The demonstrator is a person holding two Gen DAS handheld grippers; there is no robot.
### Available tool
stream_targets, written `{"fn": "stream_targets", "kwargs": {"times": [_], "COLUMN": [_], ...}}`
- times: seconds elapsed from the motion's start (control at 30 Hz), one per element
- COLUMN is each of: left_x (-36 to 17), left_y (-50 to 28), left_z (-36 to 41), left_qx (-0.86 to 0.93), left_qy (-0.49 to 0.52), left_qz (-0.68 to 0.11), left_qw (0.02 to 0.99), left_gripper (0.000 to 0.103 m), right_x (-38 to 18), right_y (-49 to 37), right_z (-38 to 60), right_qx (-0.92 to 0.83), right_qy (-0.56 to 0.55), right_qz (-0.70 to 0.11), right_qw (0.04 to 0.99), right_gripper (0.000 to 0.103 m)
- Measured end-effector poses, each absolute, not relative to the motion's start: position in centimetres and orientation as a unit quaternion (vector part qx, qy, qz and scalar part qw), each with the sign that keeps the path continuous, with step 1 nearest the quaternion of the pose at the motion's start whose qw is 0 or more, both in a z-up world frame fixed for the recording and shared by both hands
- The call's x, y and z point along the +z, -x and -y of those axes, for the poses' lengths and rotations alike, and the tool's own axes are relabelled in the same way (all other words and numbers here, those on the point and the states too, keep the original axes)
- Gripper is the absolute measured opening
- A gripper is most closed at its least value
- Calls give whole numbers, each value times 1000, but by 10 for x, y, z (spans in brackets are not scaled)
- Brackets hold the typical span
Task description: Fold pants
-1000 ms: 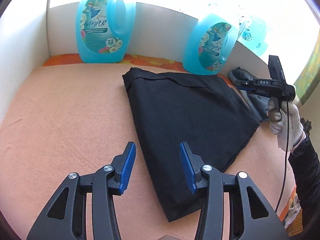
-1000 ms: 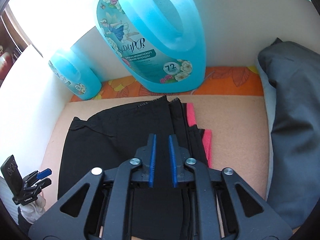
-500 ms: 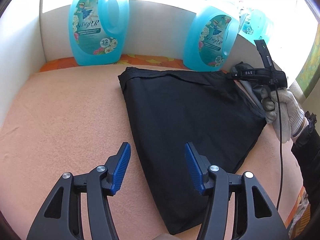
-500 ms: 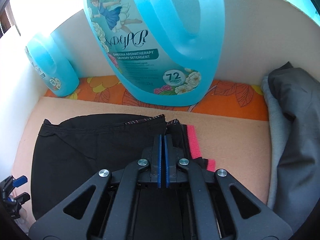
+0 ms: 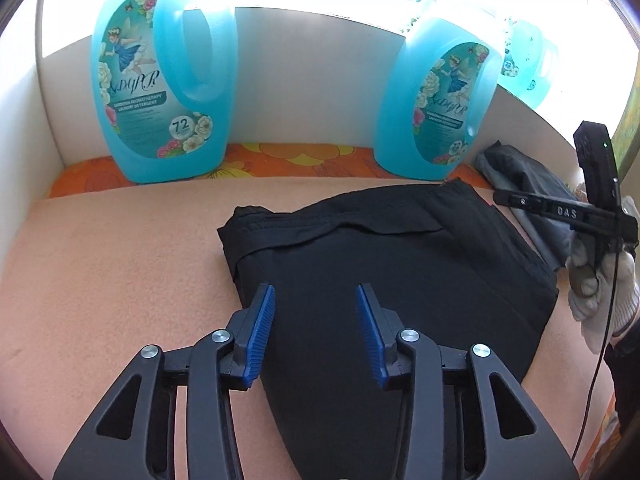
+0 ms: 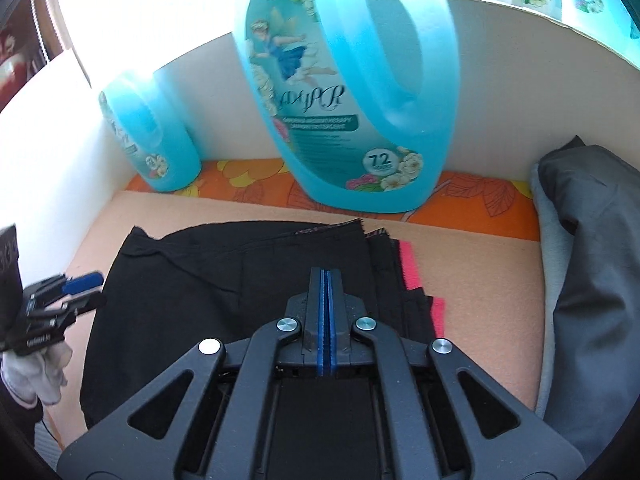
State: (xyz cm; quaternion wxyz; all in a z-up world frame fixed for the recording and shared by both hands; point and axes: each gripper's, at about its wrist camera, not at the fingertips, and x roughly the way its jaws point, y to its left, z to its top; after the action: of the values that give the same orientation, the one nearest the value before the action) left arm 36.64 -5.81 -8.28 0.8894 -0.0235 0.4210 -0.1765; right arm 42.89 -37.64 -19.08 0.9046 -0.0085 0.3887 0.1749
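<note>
Black pants (image 5: 400, 264) lie folded flat on a peach blanket (image 5: 100, 260). My left gripper (image 5: 315, 292) hovers over their near left part, jaws closing but still apart. The cloth lies below them and the pads do not press it. My right gripper (image 6: 325, 272) is over the pants (image 6: 224, 280) near their right edge, pads pressed together with no cloth seen between them. In the left wrist view, a white-gloved hand (image 5: 600, 292) holds the right gripper (image 5: 500, 198) at the pants' far right corner. The left gripper (image 6: 86, 290) shows at the right wrist view's left edge.
Blue detergent bottles (image 5: 160, 88) (image 5: 436, 100) stand against the white back wall on an orange flowered cloth (image 5: 300, 156). A grey garment (image 6: 592, 280) is piled at the right. A pink strip (image 6: 410, 264) peeks from under the pants' right edge.
My left gripper slid right and forward until it was over the pants; its jaws widened, then narrowed. My right gripper shut and moved closer to the big bottle.
</note>
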Motion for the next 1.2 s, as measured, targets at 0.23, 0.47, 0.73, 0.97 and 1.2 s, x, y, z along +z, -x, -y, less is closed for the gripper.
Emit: {"fn": "stream_targets", "kwargs": {"times": [0.23,0.47,0.73,0.97,1.2], "left_x": [-115,-113,-90,-88,-109], "left_y": [-396,-385,-343,-359,-391], "left_z": [60,70,42,13,14], "left_qx": [-155,-137,-138,-128,-143], "left_qy": [18,-20,1,60,109], "left_qz": [-455,-435,-419,-436,-468], "left_qw": [877,890,898,889,866], "left_gripper": [39,39,50,54,55], "right_x": [-213,-191,-168,-167,-207], "right_y": [-449,-424,-346,-278,-223], "right_z": [397,415,428,334,211], "right_qx": [167,135,173,276,351], "right_qy": [-43,-60,-95,-27,109], "right_qz": [-419,-407,-363,-360,-366], "right_qw": [891,901,911,890,855], "right_gripper": [2,24,47,48,56]}}
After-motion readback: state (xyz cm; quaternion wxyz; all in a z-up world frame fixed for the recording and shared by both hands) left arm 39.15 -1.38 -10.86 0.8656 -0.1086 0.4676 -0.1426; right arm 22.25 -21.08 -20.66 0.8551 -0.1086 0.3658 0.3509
